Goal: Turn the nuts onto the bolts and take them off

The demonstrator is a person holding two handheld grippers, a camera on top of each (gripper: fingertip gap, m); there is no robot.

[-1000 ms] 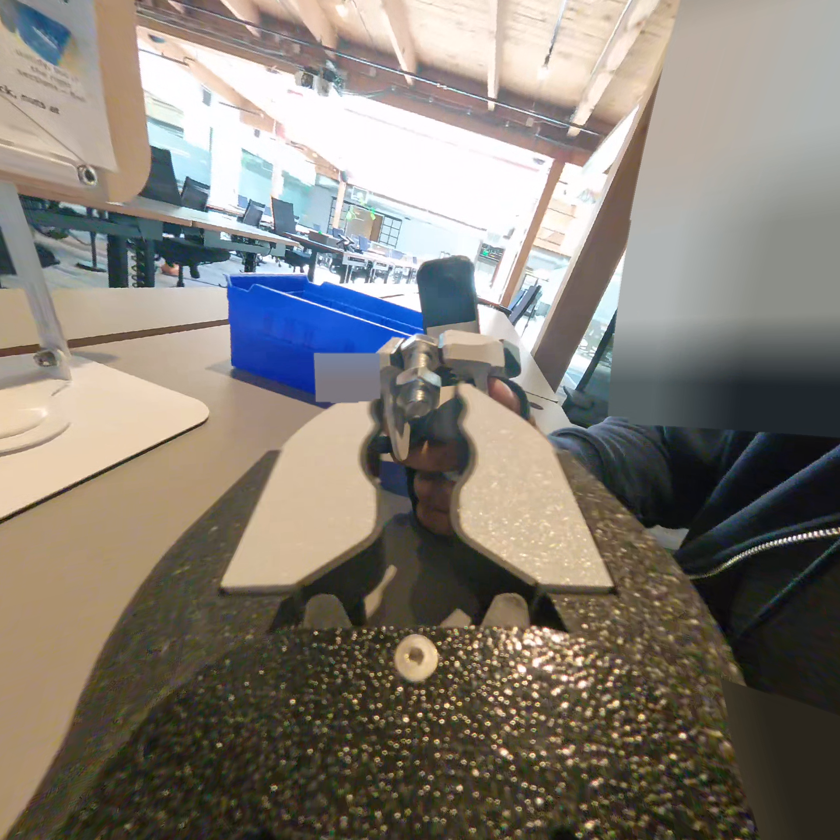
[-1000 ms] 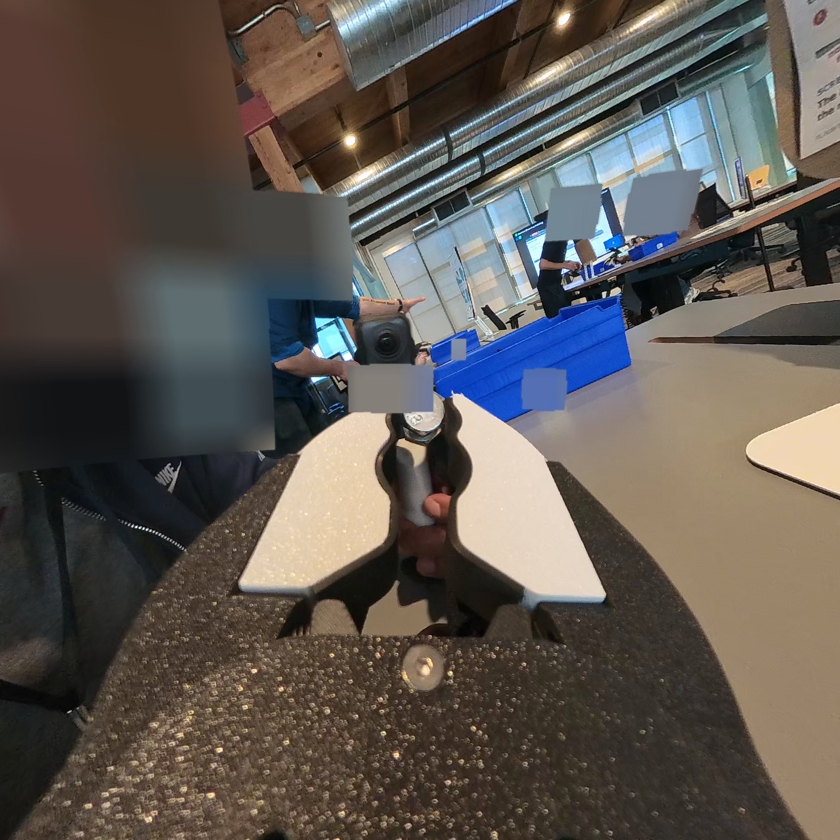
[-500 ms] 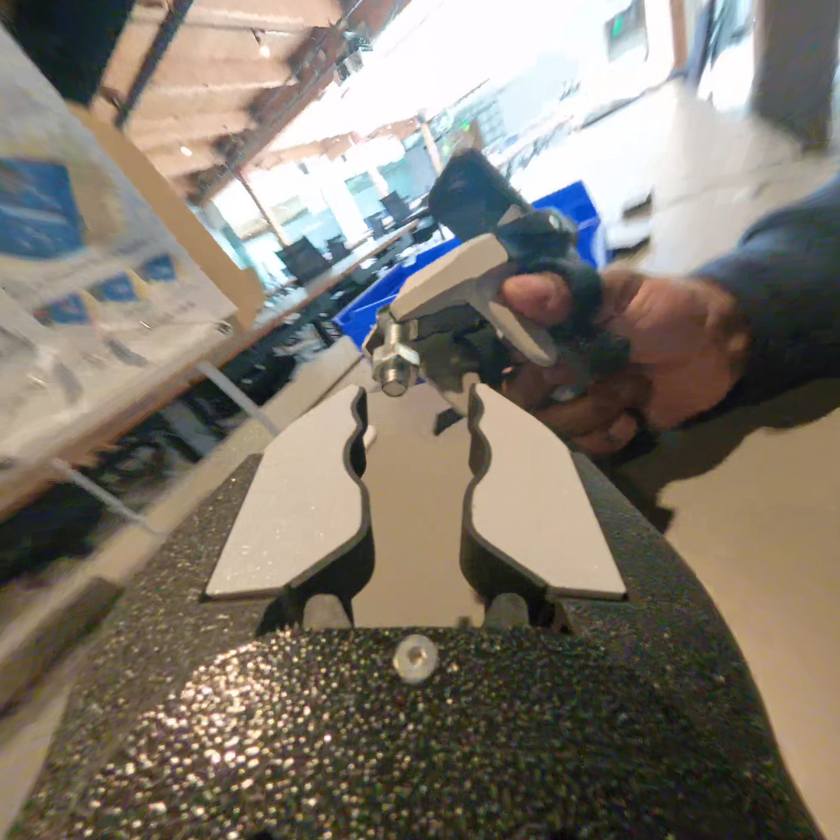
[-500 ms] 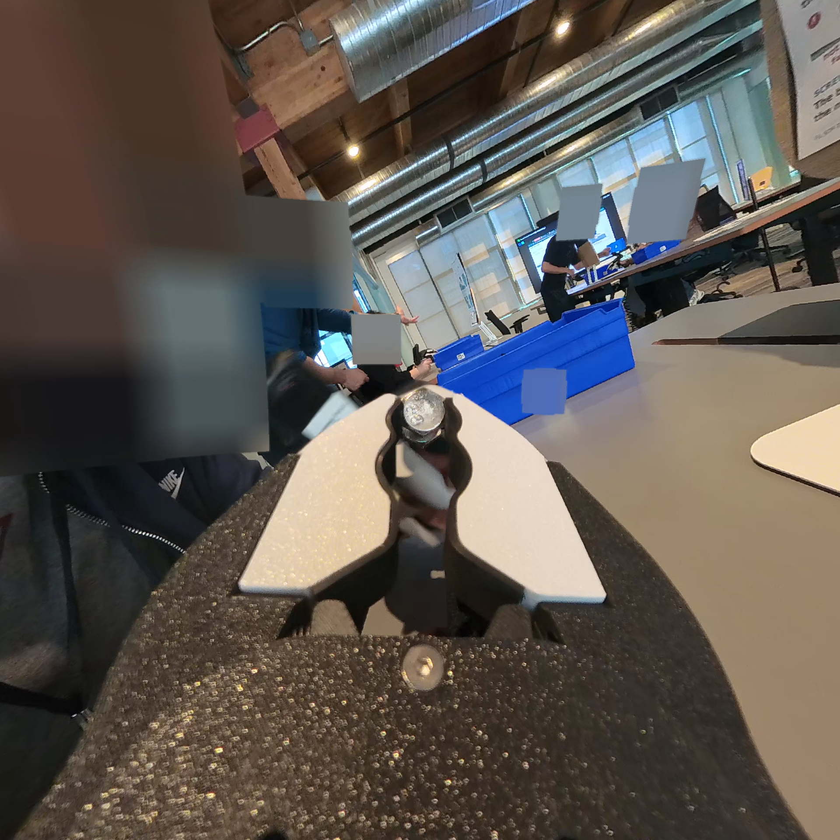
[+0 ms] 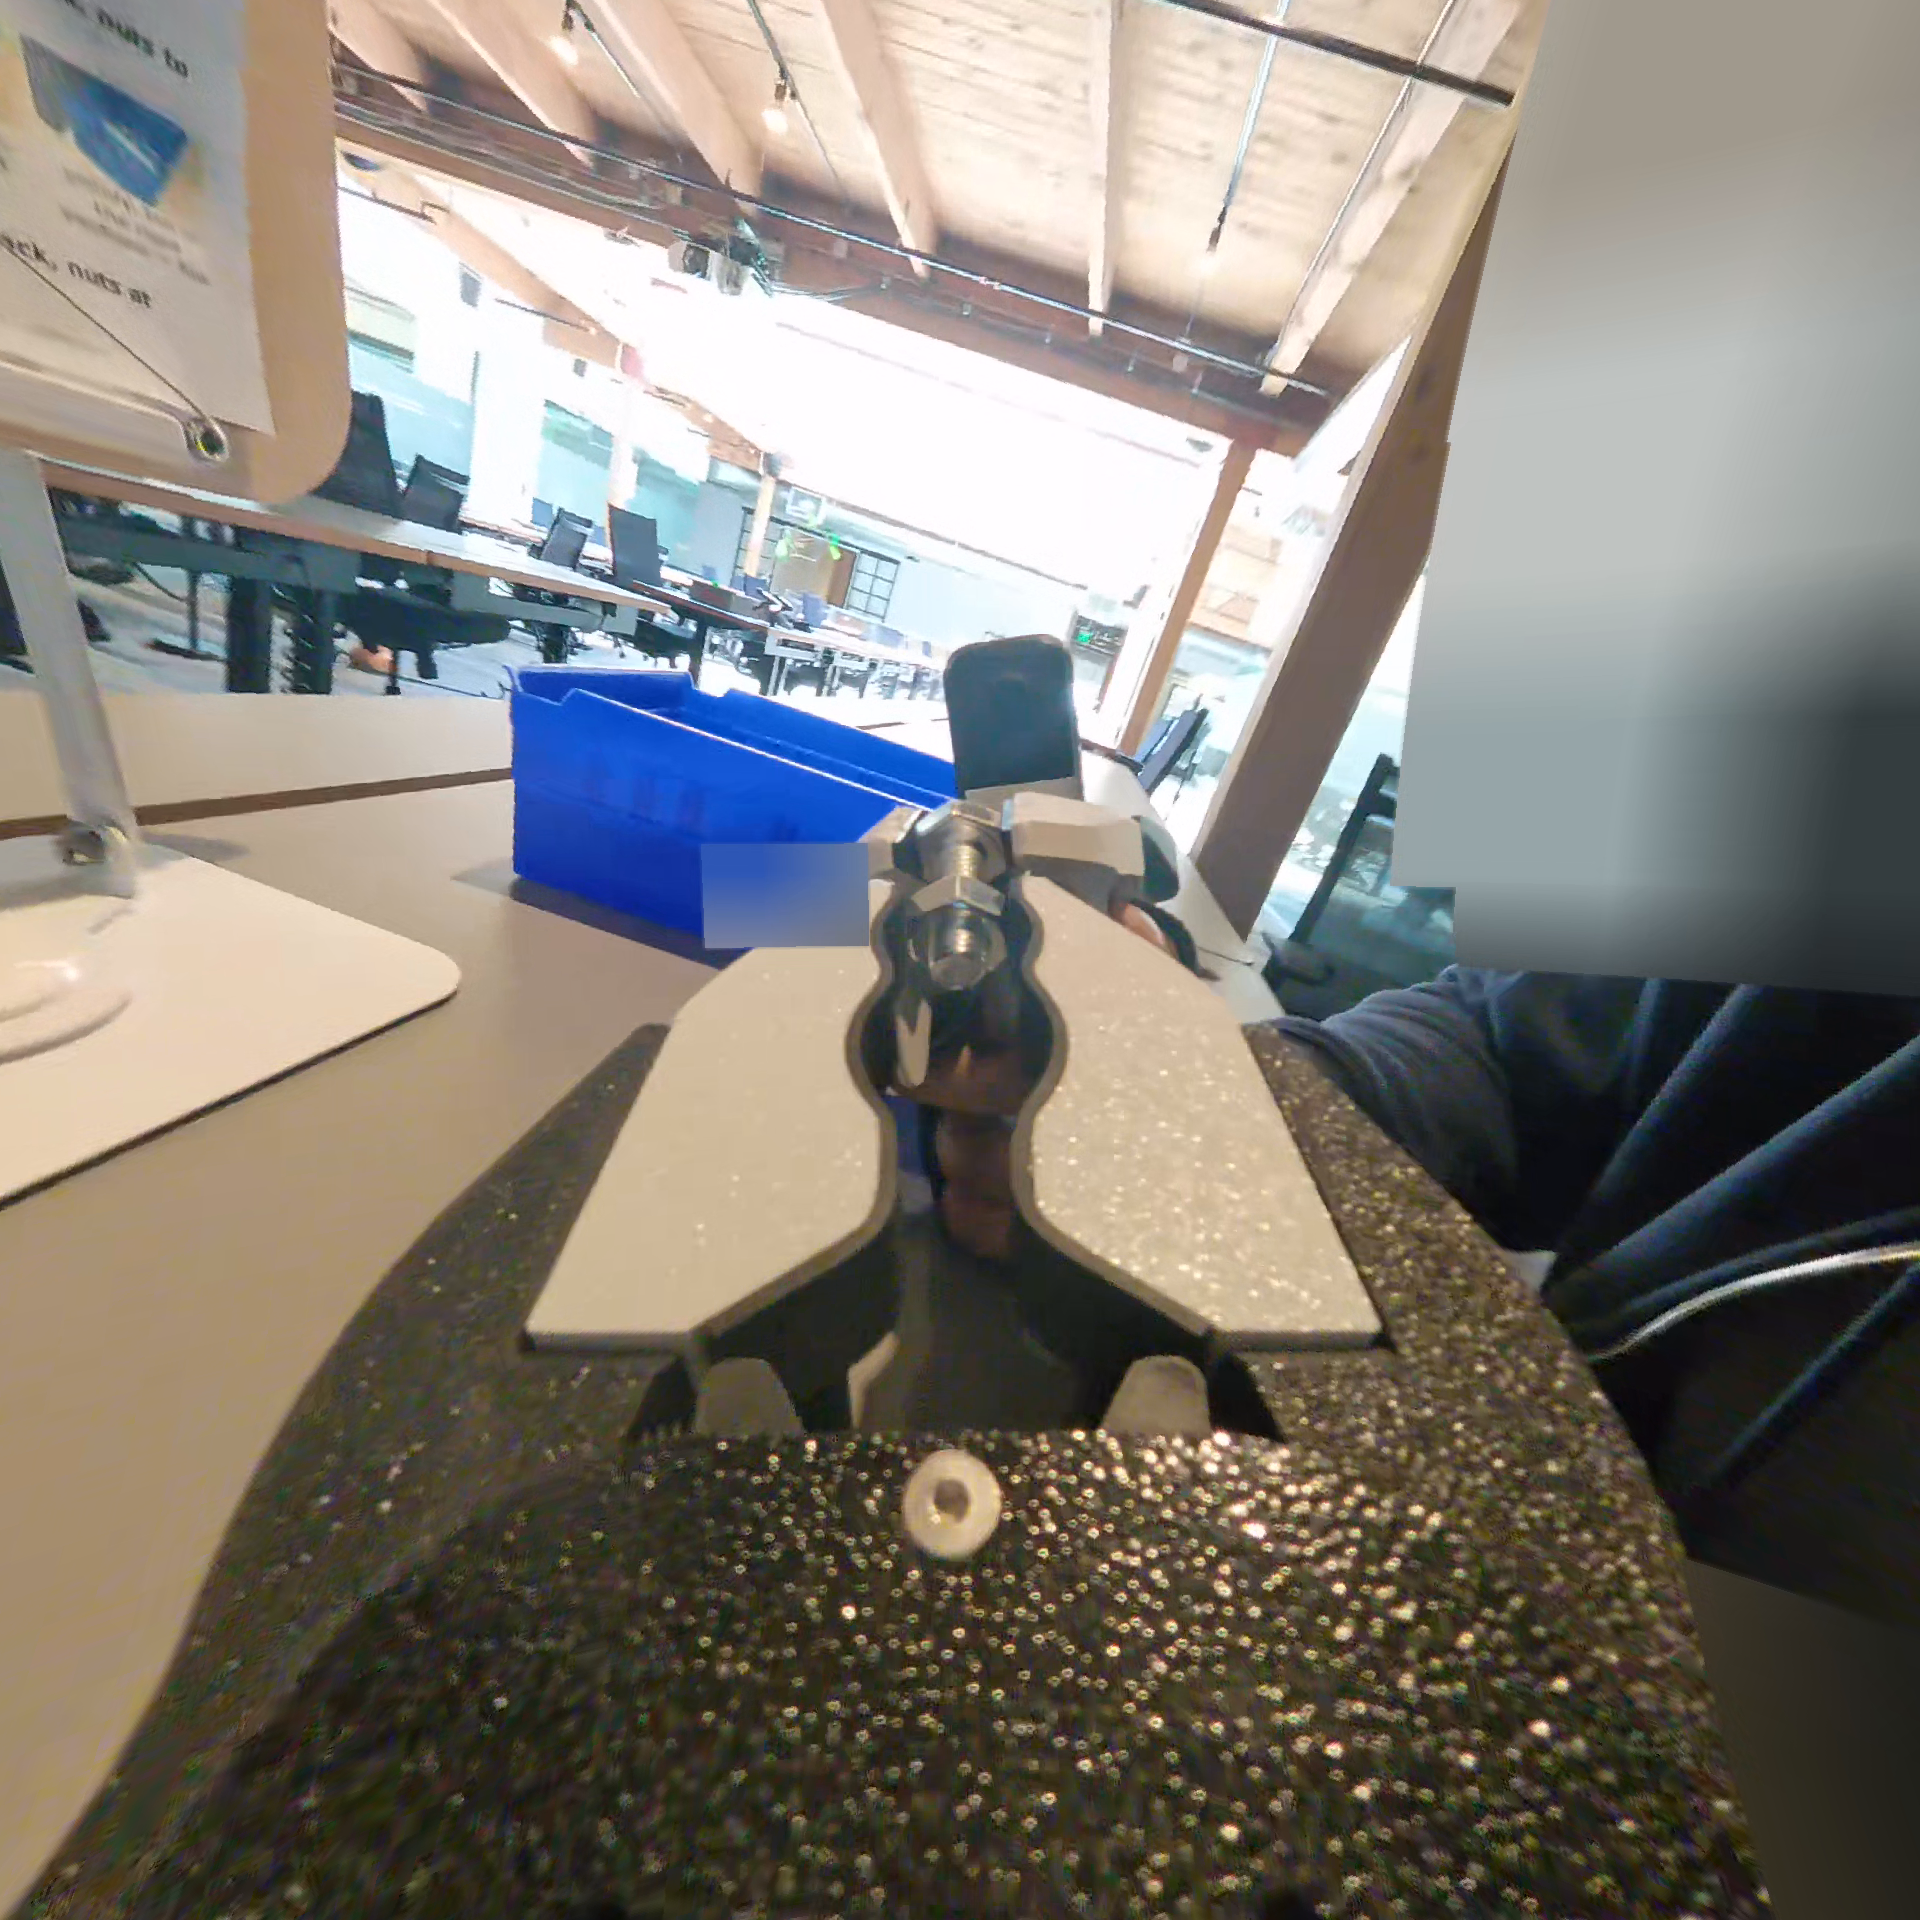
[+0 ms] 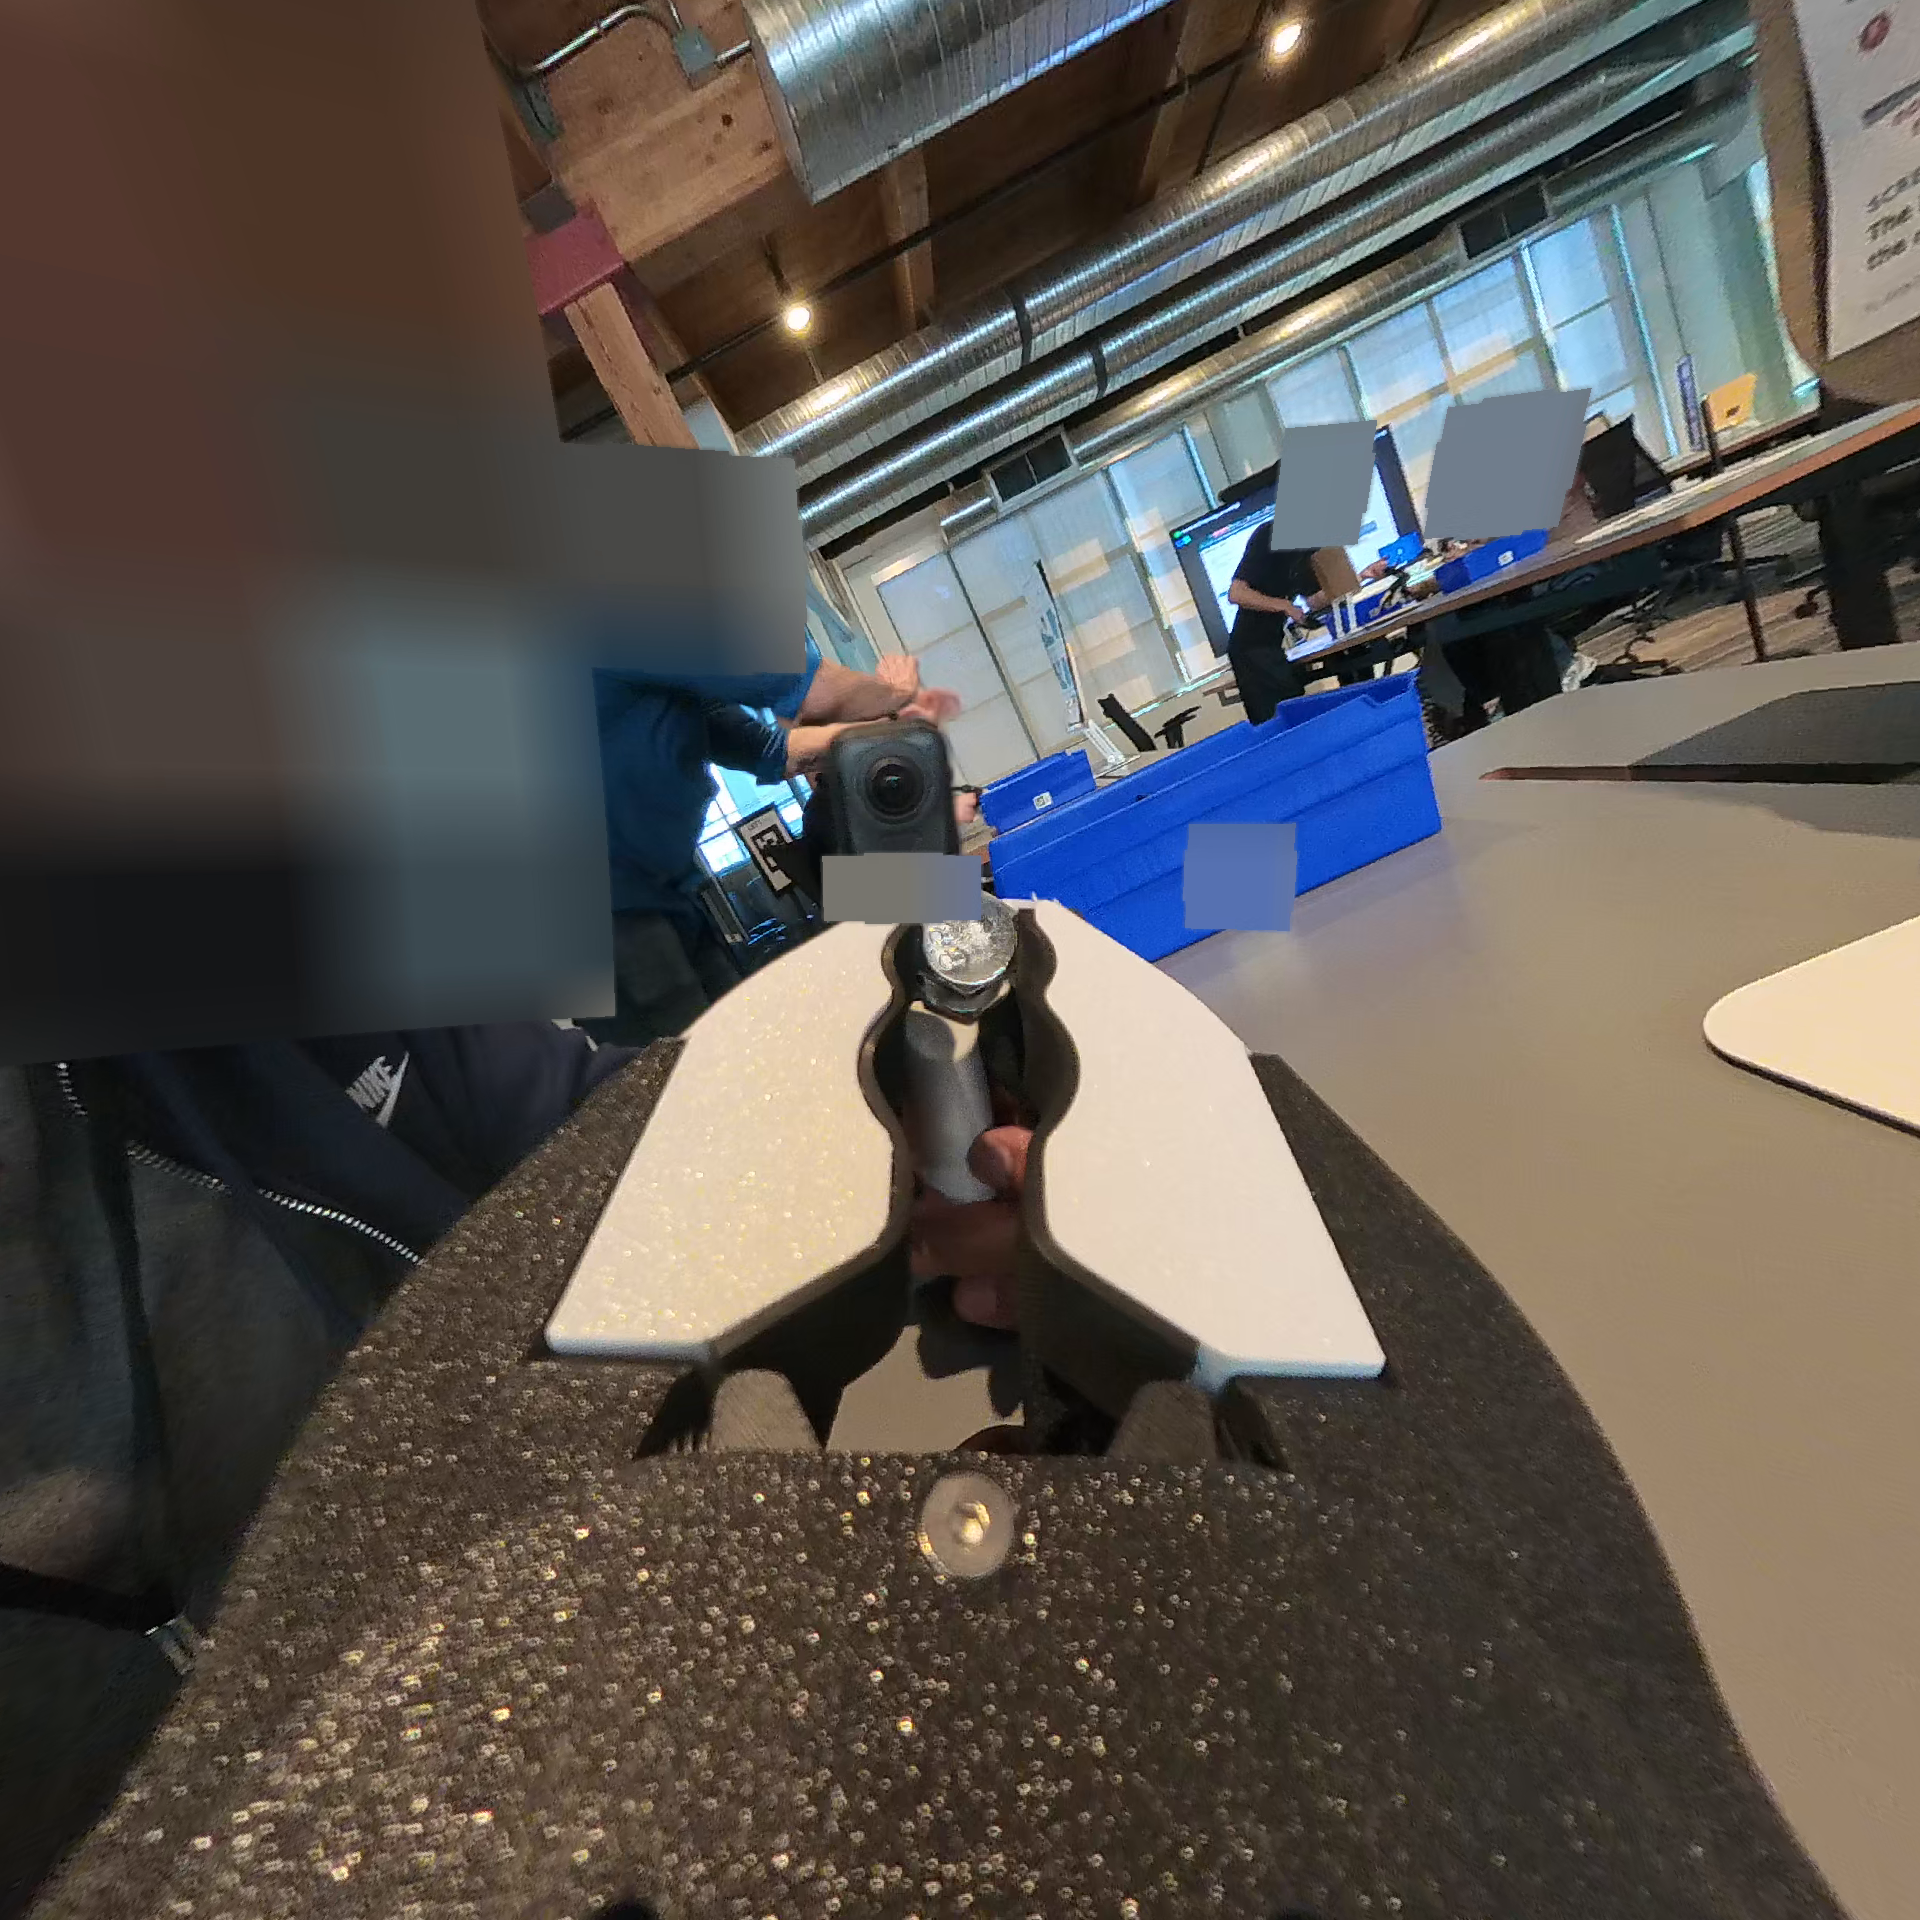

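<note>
A silver bolt points its threaded end at me in the left wrist view, with a hex nut on the thread. My left gripper is shut on the nut. My right gripper faces it from behind and holds the bolt. In the right wrist view my right gripper is shut on the bolt's head. The left gripper's finger and its camera show just beyond. Both are held in the air above the grey table.
A blue bin stands on the table behind the grippers and also shows in the right wrist view. A white stand base lies to the left. The person's dark sleeve is on the right. People work at far tables. Both grippers' tips are close together, under 4 cm apart.
Half a second ago my left gripper was open, tilted and off the nut. It has swung back level and shut on the nut again. The right gripper has held the bolt throughout.
</note>
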